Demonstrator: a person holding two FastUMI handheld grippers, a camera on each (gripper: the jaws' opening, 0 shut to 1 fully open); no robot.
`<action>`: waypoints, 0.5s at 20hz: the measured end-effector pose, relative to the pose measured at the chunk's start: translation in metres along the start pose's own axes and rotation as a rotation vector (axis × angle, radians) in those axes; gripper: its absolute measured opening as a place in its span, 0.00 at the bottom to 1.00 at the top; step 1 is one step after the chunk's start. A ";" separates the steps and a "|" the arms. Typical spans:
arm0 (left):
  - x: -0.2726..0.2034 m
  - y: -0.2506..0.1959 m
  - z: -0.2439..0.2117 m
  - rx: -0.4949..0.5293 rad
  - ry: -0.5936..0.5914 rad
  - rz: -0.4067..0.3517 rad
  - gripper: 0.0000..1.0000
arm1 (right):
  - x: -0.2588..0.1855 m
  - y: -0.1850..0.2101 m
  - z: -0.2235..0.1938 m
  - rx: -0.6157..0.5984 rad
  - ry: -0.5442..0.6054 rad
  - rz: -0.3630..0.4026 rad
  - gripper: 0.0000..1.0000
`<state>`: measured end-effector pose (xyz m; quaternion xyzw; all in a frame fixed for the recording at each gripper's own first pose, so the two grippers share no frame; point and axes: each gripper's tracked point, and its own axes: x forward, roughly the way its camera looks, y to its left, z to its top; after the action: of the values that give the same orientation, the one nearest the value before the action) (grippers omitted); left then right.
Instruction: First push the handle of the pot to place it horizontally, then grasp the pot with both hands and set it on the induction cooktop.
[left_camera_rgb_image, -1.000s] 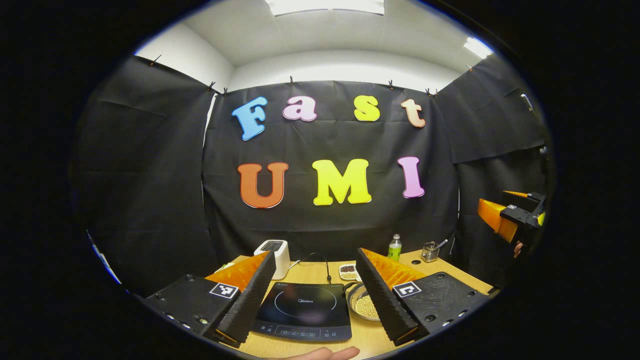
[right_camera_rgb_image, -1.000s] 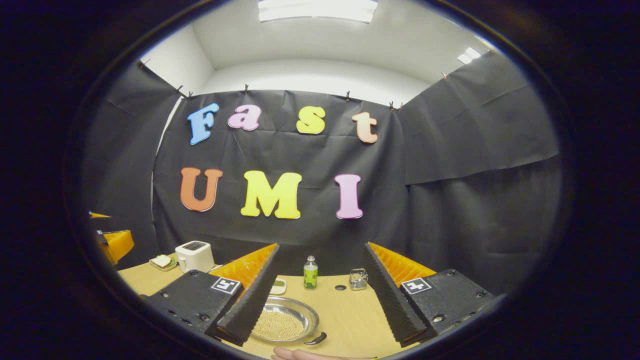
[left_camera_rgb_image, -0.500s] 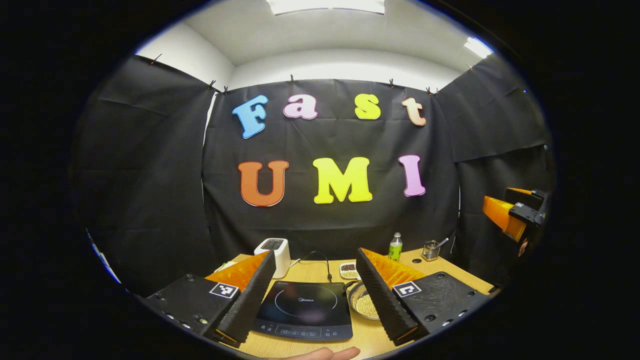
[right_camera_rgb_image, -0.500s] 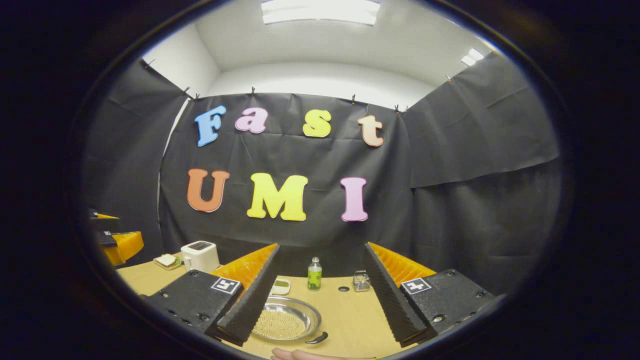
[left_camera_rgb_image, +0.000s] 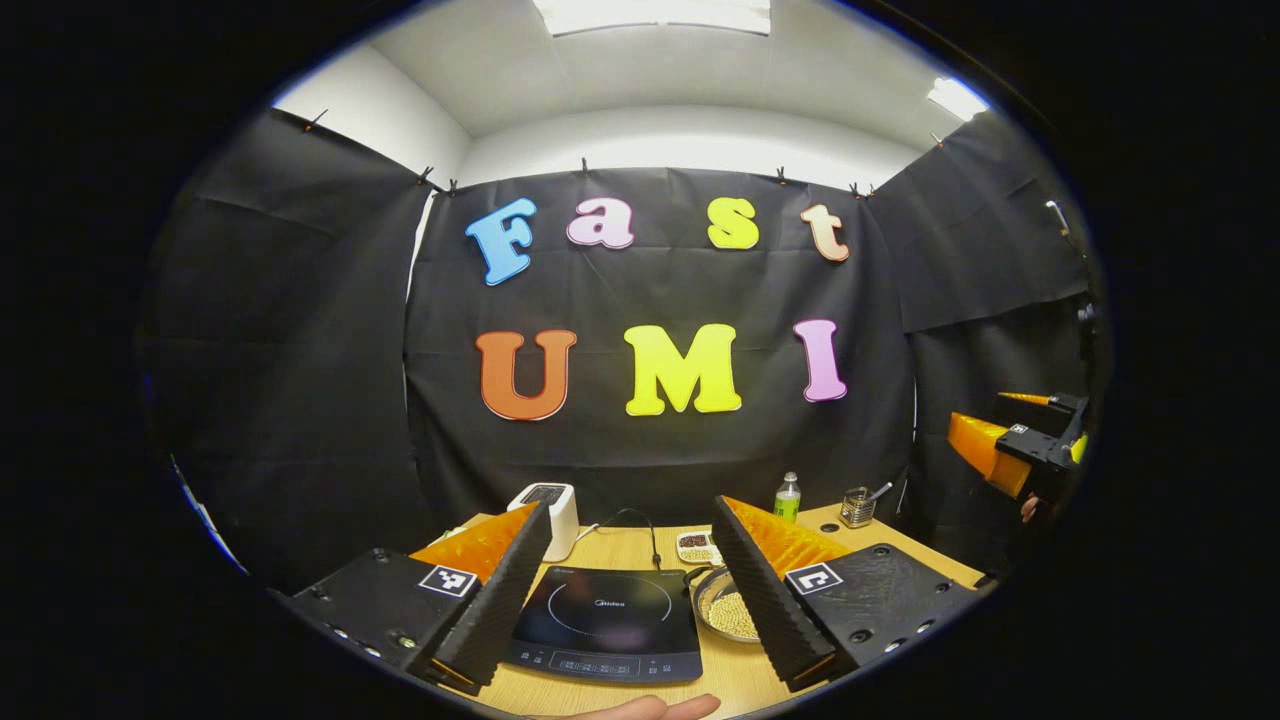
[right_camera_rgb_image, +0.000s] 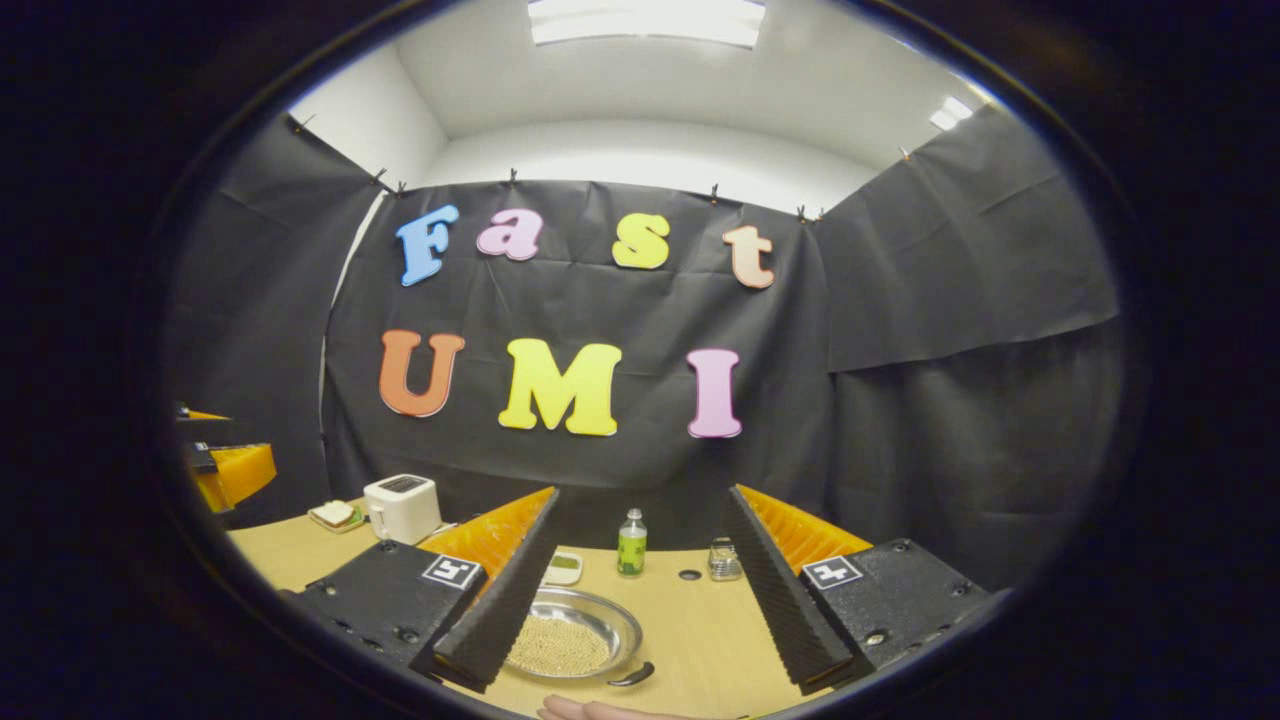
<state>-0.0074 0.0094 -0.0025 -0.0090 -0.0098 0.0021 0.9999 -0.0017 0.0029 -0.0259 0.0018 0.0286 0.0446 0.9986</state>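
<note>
A shallow metal pot (right_camera_rgb_image: 570, 640) full of small pale beans sits on the wooden table (right_camera_rgb_image: 700, 625), with a black handle (right_camera_rgb_image: 633, 677) at its near right rim. In the left gripper view the pot (left_camera_rgb_image: 722, 610) lies just right of the black induction cooktop (left_camera_rgb_image: 605, 620), partly hidden by a finger. My left gripper (left_camera_rgb_image: 630, 508) hovers open above the cooktop, holding nothing. My right gripper (right_camera_rgb_image: 640, 495) hovers open above the pot, also with nothing in it. Each gripper shows at the other view's edge: the right gripper (left_camera_rgb_image: 1010, 450) and the left gripper (right_camera_rgb_image: 228, 470).
A white toaster (left_camera_rgb_image: 550, 510) stands behind the cooktop, whose cable runs back to the wall. A green bottle (right_camera_rgb_image: 629, 543), a metal holder (right_camera_rgb_image: 722, 560) and a small dish (left_camera_rgb_image: 697, 545) line the back. Bread on a plate (right_camera_rgb_image: 335, 515) lies far left. A finger (left_camera_rgb_image: 650, 708) shows at the near edge.
Both grippers stay open and only drift slightly. In the right gripper view the scene has slid a little to the right; the right gripper bobbed at the left gripper view's edge.
</note>
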 end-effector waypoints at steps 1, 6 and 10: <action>-0.002 0.000 -0.001 0.002 -0.001 0.000 0.96 | 0.002 0.001 -0.002 0.006 0.008 0.009 1.00; -0.010 0.001 0.002 0.008 -0.019 0.006 0.96 | 0.013 0.020 -0.026 -0.019 0.070 0.113 0.89; -0.020 -0.002 0.002 0.002 -0.031 -0.005 0.96 | 0.021 0.036 -0.058 -0.052 0.181 0.192 0.39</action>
<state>-0.0276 0.0073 -0.0008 -0.0079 -0.0251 -0.0001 0.9997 0.0125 0.0404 -0.0848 -0.0256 0.1173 0.1406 0.9828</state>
